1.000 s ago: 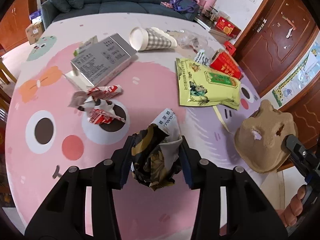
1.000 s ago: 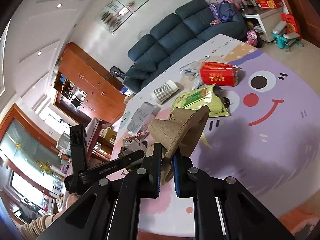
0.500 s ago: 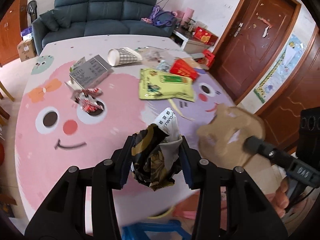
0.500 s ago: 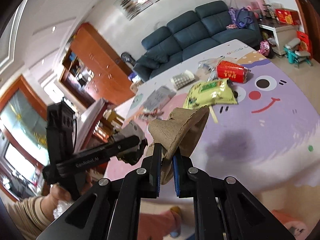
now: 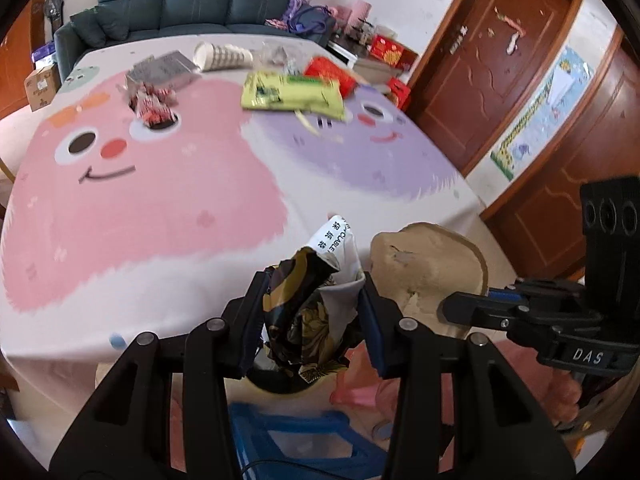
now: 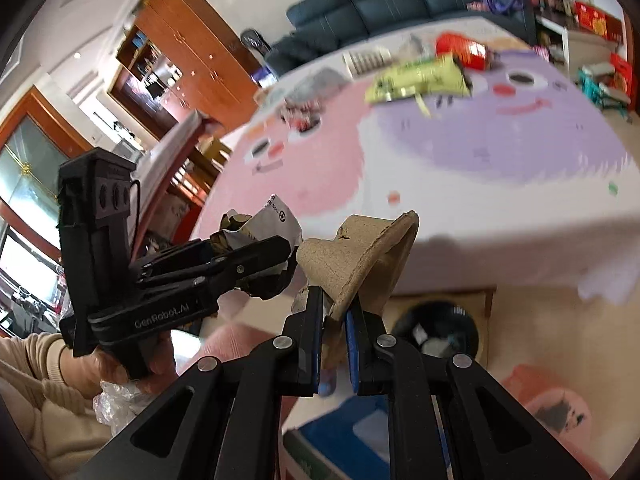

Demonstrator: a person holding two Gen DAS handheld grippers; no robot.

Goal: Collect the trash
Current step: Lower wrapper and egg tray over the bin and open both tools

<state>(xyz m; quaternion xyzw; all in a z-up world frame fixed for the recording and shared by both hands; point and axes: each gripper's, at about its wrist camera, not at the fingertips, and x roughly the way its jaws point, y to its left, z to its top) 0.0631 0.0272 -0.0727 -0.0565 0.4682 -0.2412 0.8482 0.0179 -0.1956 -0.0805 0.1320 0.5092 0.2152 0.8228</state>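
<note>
A crumpled black and gold wrapper [image 5: 308, 312] sat clamped in the left claw [image 5: 312, 312], past the desk's near edge. Just beside it, the right claw [image 6: 334, 320] pinched a brown cardboard tray piece [image 6: 360, 256] in narrow jaws. Both were held above a dark bin [image 6: 440, 328] on the floor, next to a blue stool [image 5: 304, 444]. On the desk [image 5: 160, 208] behind lay a yellow bag [image 5: 292, 94], a red packet [image 5: 330, 72], a paper cup [image 5: 218, 56], a grey box [image 5: 164, 68] and red and white scraps [image 5: 154, 106].
</note>
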